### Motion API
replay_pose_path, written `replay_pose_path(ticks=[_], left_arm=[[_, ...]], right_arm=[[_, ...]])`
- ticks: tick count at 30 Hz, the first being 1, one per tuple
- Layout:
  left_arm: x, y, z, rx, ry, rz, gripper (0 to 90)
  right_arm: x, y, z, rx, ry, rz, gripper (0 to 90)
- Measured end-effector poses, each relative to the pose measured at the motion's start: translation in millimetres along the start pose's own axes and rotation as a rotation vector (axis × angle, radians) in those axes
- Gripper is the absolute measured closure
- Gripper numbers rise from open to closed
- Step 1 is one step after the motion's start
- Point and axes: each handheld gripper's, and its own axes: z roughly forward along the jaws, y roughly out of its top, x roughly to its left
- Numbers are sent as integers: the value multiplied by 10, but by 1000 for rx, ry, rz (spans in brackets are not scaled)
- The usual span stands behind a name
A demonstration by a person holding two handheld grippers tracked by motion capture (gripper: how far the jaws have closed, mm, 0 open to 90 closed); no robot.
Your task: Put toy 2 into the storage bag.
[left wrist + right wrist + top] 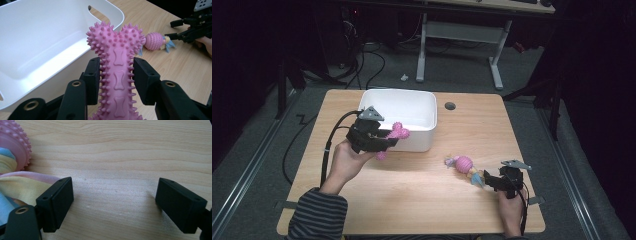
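Note:
A pink spiky bone-shaped toy [397,132] [117,57] is held up off the table, with my left gripper [384,140] [117,82] shut on its shaft. Its knobbed end hangs over the near rim of the white tub [432,107] [37,37], which has nothing in it. A pink ribbed ball toy with pastel fabric tails [463,164] [153,41] [15,147] lies on the wood at the right. My right gripper [487,179] [169,30] [115,202] stands open just beside that fabric. Only bare wood lies between its pads.
The wooden table [412,200] has a round cable hole [450,105] right of the tub. Behind the table stands a white-legged desk [497,65], with cables on the floor [372,65].

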Motion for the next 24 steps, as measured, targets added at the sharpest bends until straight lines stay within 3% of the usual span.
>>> replay_pose_path(ticks=[12, 20, 21, 24], left_arm=[[174, 150, 39, -3, 12, -21, 590], [255, 275, 84, 2, 46, -14, 590], [261, 308, 93, 7, 73, -4, 590], [277, 334, 102, 3, 74, -4, 590]], right_arm=[[0, 0, 0, 0, 0, 0, 146], [0, 0, 0, 0, 0, 0, 146], [0, 0, 0, 0, 0, 0, 147], [0, 0, 0, 0, 0, 0, 147]])
